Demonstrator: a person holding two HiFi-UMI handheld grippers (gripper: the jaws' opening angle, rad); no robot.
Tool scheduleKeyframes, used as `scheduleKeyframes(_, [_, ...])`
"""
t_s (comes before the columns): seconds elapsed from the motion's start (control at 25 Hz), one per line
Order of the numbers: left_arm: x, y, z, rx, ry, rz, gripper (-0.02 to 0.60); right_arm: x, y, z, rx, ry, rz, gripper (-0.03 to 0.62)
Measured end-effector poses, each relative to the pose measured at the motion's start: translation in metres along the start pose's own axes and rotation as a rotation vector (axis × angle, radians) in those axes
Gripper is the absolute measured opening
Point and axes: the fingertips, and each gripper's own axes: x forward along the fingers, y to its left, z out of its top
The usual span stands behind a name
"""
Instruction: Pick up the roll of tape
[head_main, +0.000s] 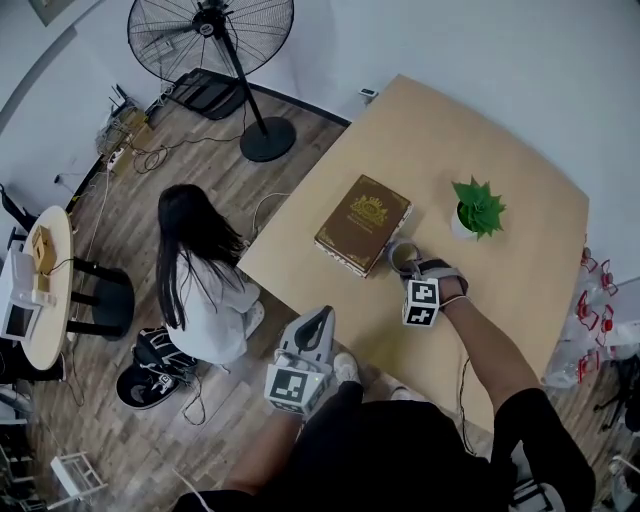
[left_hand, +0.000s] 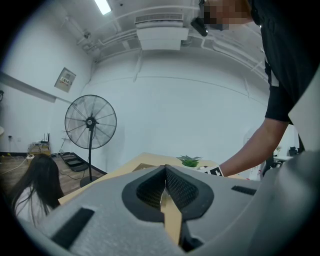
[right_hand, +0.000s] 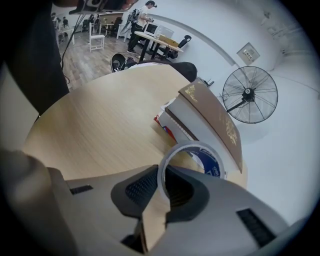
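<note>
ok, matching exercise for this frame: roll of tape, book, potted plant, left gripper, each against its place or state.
1 roll of tape
2 book
3 potted plant
4 left gripper

A jaws together, empty, held off the table
B standing upright on the table, green
C pinched by its wall in the right gripper
D lying closed beside the tape

Pairs: 1-C, 2-D, 3-B, 4-A

Nothing here I can truly read — the book (head_main: 363, 222) carries gold lettering on its brown cover, too small to make out, and the roll of tape (right_hand: 209, 161) has white print on its blue core — illegible.
</note>
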Motion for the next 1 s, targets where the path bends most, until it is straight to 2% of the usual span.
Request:
scheduleKeyframes(0.28, [0.004,-0.015,0.001,0.026,-0.003,-0.023,0.003,-0.025,0.006,-0.001,0.008,-0.028,-0.071,0.040])
scheduleKeyframes(0.52, [0.011,-0.032,0.004,0.035,-0.013,-0.047,0.003,-0.069,0.001,0.001,0.058,-0.087,-0.189,0.040])
scheduleKeyframes(0.68, [0.016,-0.044,0.006,0.042,-0.016,-0.065,0.003,-0.105,-0.005,0.004,0.141,-0.145,-0.269,0.040])
scheduleKeyframes(1.0, [0.024,-0.065,0.008,0.043,-0.026,-0.083,0.003,-0.179,-0.010,0.011,0.380,-0.297,-0.435,0.040])
